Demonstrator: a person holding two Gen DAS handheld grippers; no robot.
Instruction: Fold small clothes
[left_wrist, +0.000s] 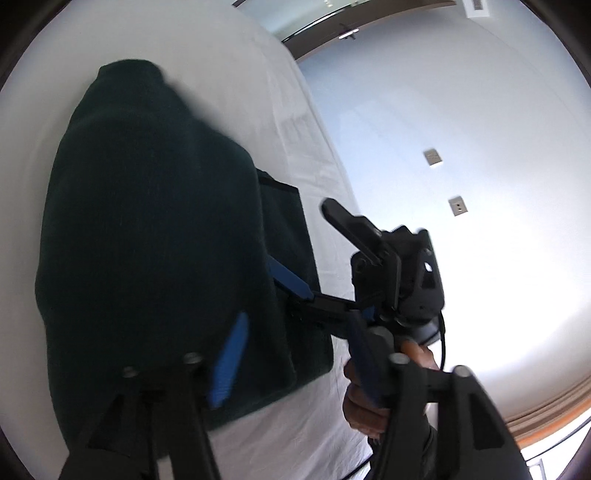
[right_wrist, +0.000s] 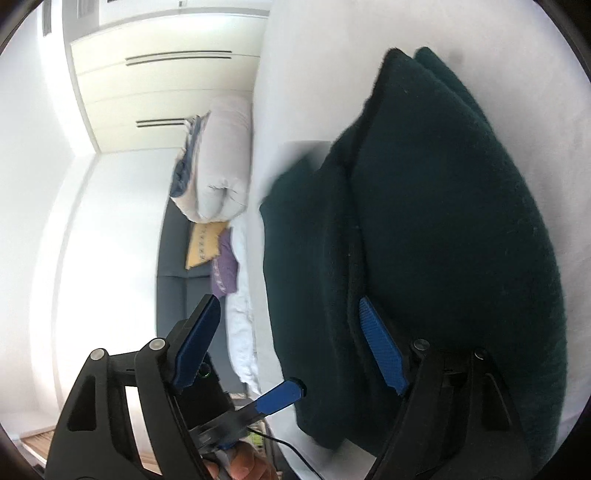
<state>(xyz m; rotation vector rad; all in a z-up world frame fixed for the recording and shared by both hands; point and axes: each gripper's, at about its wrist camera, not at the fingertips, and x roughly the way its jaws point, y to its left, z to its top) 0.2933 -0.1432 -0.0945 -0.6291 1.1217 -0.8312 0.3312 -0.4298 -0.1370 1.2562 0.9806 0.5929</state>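
A dark green knit garment (left_wrist: 147, 229) lies on a white sheet (left_wrist: 236, 85), with a layer draped over the near fingers. It also shows in the right wrist view (right_wrist: 443, 229). My left gripper (left_wrist: 299, 354) is open; one blue pad (left_wrist: 229, 362) lies against the cloth, the other finger (left_wrist: 365, 358) is off it. My right gripper (right_wrist: 288, 343) is open; one blue pad (right_wrist: 382, 349) is tucked under a fold, the other (right_wrist: 195, 343) is in the air. The right gripper also appears in the left wrist view (left_wrist: 306, 251), one blue finger (left_wrist: 290, 280) under the cloth.
The white sheet covers a bed (right_wrist: 295, 92). A rolled white duvet (right_wrist: 221, 158), a yellow cushion (right_wrist: 203, 245) and a purple cushion (right_wrist: 225, 266) lie at the bed's far end by a grey sofa (right_wrist: 173, 280). A white wardrobe (right_wrist: 166, 81) stands beyond.
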